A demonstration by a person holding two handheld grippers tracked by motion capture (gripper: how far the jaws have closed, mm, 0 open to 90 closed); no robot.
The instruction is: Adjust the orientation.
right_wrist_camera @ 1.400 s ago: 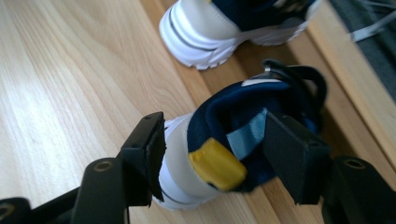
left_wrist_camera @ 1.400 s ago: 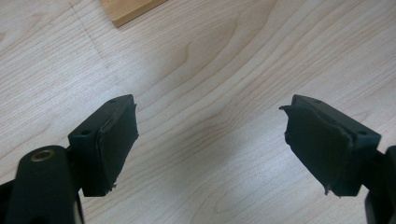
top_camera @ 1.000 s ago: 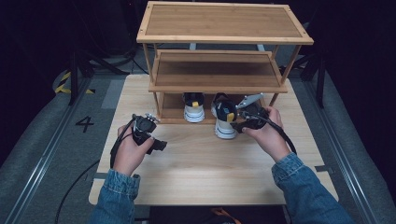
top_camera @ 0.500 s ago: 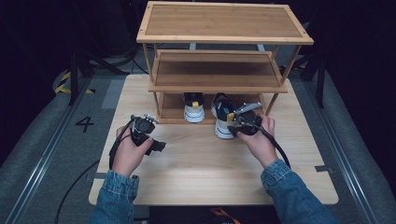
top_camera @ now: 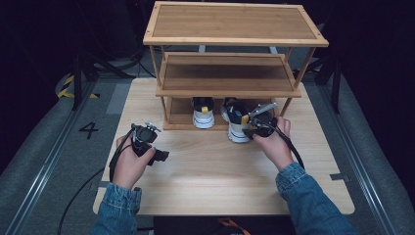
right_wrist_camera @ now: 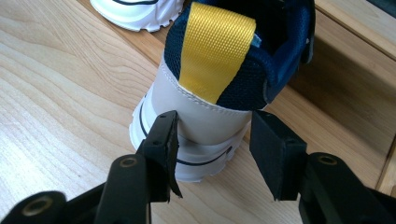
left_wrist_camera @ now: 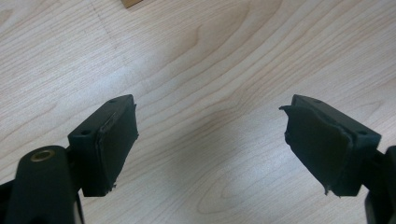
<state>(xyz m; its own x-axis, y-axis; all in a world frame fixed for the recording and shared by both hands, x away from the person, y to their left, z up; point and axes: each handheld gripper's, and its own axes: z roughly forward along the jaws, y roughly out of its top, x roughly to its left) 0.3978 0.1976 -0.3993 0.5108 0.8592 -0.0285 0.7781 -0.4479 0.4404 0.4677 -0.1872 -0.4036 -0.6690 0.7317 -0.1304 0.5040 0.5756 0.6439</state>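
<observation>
Broadly, a light wooden table [top_camera: 210, 181] takes up the middle of the high view, with dark grey floor around it and a number 4 marking [top_camera: 88, 130] at the left edge. On the far half of the table stands a bamboo shoe rack [top_camera: 230, 54] with three levels, its top shelf reaching the upper part of the frame.

Two shoes sit at the lowest level, heels toward the person. The left shoe [top_camera: 202, 113] is white with a dark collar, tucked under the middle shelf. The right shoe [top_camera: 237, 122] sits just beside it, toward the centre-right of the frame, its heel sticking out past the rack's front edge onto the table. In the right gripper view this shoe [right_wrist_camera: 219, 79] fills the upper centre: white heel, navy mesh collar, yellow pull tab [right_wrist_camera: 215, 51].

The right gripper [top_camera: 259, 122] is held in a hand in a denim sleeve, right at that heel. In its own view the right gripper [right_wrist_camera: 212, 154] has its jaws spread on either side of the white heel; the left jaw looks to be touching it, the right jaw stands a little apart.

The left gripper [top_camera: 146, 142] rests at the lower left of the table, well apart from the rack. In its own view the left gripper [left_wrist_camera: 210, 140] has its jaws wide apart over bare wood, holding nothing.
</observation>
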